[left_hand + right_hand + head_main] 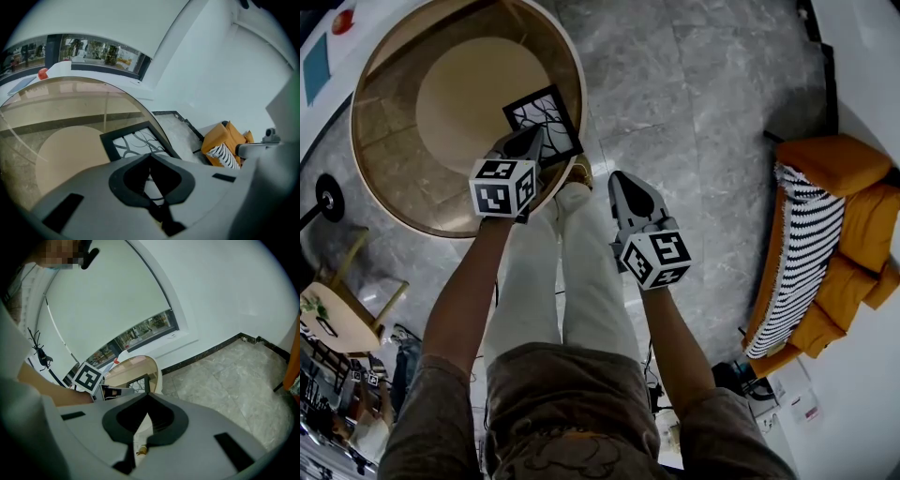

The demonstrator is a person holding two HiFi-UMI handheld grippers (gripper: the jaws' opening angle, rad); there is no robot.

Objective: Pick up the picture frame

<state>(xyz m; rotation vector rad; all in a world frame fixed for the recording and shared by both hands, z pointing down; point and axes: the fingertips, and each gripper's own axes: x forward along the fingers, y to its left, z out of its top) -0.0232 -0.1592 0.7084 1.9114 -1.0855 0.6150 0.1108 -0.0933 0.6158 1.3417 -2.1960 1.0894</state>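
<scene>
One picture frame lies flat near the round table's rim. Two grippers, both angled down with jaws pressed together — left gripper over the frame's edge, right gripper off the table, empty.

The picture frame is square, with a thin black border around a white print of black, branch-like curving lines. It lies flat and face up on the round glass worktop, at about 3 o'clock on it in the head view, close against the rim. It sits turned, with its corners pointing roughly to 1, 4, 7 and 10 o'clock. The side toward 8 o'clock is hidden behind the left claw. Whether the claw touches it cannot be told.
</scene>
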